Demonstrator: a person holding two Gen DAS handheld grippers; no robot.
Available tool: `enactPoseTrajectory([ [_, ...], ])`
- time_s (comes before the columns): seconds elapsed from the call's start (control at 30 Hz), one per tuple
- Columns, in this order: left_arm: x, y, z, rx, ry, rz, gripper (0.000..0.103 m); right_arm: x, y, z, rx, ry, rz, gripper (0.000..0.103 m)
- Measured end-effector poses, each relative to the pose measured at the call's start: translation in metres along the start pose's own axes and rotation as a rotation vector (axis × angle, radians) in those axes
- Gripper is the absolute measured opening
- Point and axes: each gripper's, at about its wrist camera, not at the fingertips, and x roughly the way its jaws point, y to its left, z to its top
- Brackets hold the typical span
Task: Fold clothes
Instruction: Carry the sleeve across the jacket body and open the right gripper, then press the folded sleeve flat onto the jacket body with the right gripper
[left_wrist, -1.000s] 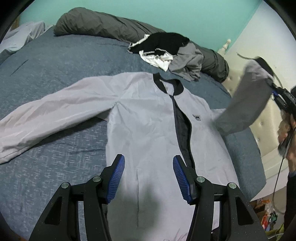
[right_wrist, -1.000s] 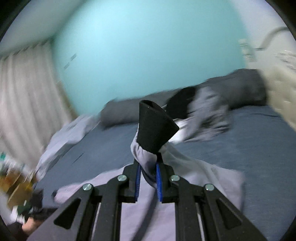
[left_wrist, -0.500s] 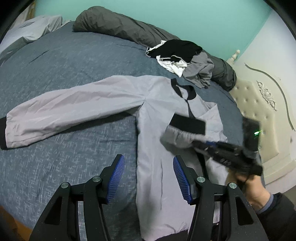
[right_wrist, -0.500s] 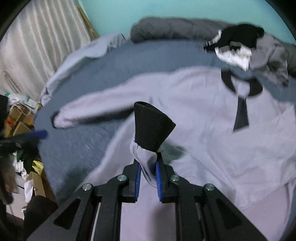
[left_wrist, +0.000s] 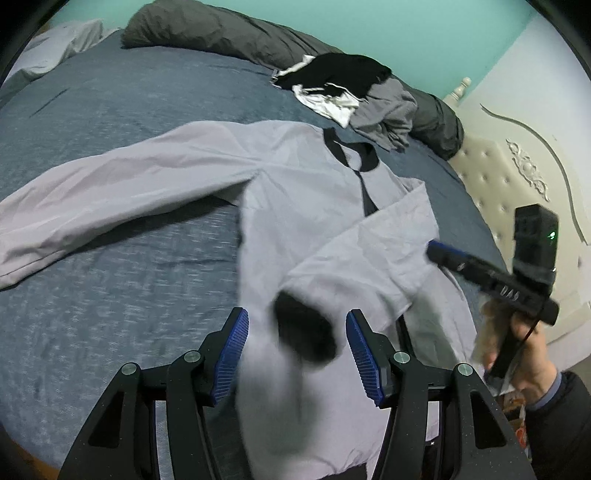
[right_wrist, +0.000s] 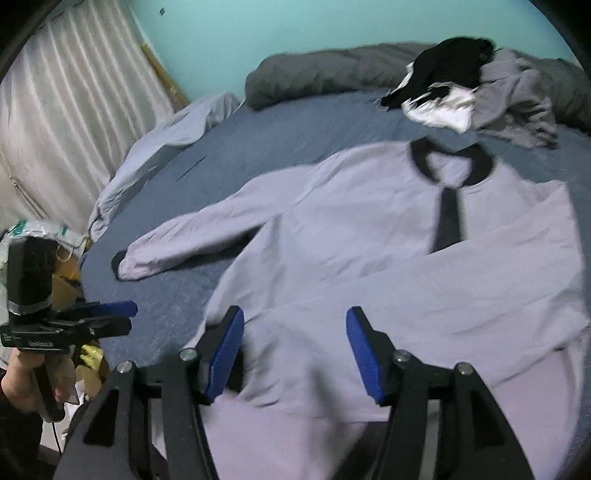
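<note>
A pale lilac jacket with a black collar lies face up on the blue bed. One sleeve is folded slantwise across its front, and that sleeve's black cuff shows blurred below and between the fingers of my left gripper, which is open and holds nothing. The other sleeve stretches out flat to the side, ending in a black cuff. My right gripper hovers open over the jacket's lower front with nothing in it. A hand holds each tool.
A heap of black, white and grey clothes sits near the head of the bed against a rolled dark grey duvet. A cream padded headboard stands on one side, a curtain and floor clutter on the other.
The right gripper carried the sleeve over the jacket's front, opened and let go of the cuff. The sleeve now lies across the body. The left gripper stayed open.
</note>
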Motion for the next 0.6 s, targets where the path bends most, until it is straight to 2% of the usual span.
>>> enactPoseTrajectory([
  [0.1, 0.017, -0.01, 0.0, 0.019, 0.018, -0.011, 0.059, -0.023, -0.031, 0.0, 0.033, -0.021, -0.058, 0.059],
  [0.37, 0.079, -0.037, 0.004, 0.066, 0.066, -0.031, 0.059, -0.093, -0.171, -0.03, 0.233, -0.043, -0.321, 0.059],
  [0.47, 0.098, -0.044, 0.007, 0.078, 0.067, -0.046, 0.059, -0.1, -0.212, -0.044, 0.274, -0.007, -0.405, 0.059],
  [0.6, 0.121, -0.049, 0.012, 0.089, 0.062, -0.054, 0.059, -0.087, -0.237, -0.05, 0.236, 0.05, -0.476, 0.059],
])
